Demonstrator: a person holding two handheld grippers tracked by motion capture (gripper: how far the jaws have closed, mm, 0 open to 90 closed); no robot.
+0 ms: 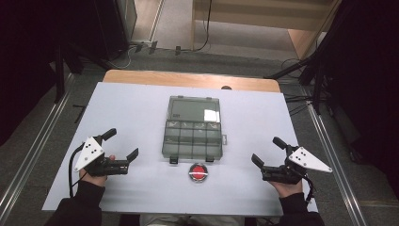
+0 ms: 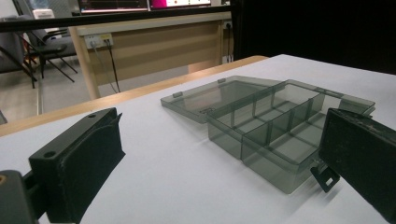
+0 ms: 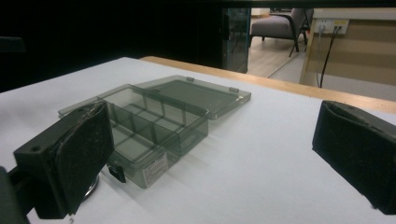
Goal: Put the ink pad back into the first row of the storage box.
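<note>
- Between the two grippers, ahead of both: smoky clear compartment box (image 1: 193,140), lid (image 1: 195,109) thrown fully back and lying flat on the white table (image 1: 131,117) on the far side.
- Just nearer than the box's front latches, roughly midway between the hands: small round red-centred object (image 1: 198,172), apart from the box; kind too small to tell.
- Left gripper (image 1: 123,143): jaws spread wide, nothing held; box off to its right and forward (image 2: 275,135).
- Right gripper (image 1: 268,151): jaws likewise wide apart and empty; box off to its left and forward (image 3: 140,126).
- Box's long side running left to right across the table, so facing both grippers with its short ends.
- Neither hand clearly nearer; about equal reach to box and red-centred object, judging from the high view.
</note>
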